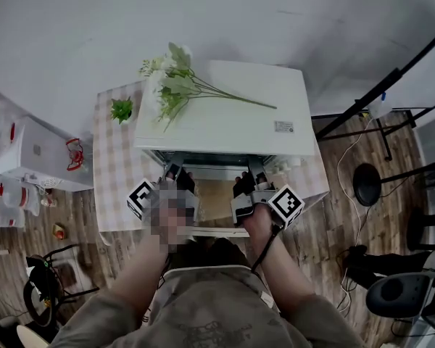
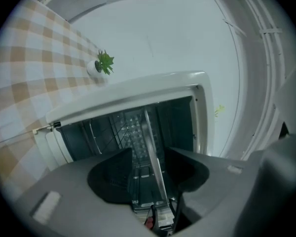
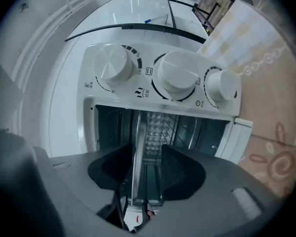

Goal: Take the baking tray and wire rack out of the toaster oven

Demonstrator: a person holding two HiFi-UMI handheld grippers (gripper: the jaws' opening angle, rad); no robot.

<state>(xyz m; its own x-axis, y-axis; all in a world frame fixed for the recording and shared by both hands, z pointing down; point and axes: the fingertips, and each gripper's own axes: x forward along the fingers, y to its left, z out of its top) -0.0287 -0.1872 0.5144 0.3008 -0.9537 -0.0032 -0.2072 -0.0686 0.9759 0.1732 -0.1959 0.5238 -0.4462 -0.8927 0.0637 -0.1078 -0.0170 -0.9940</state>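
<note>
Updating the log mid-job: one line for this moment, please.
toaster oven: door open | left gripper: open, astride baking tray rim | right gripper: open, astride it too

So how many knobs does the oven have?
3, in a row on the oven's panel in the right gripper view: a left knob, a middle knob and a smaller right knob. None looks hidden.

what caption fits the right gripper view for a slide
Right claw open astride the tray edge at the open toaster oven, three knobs above
</note>
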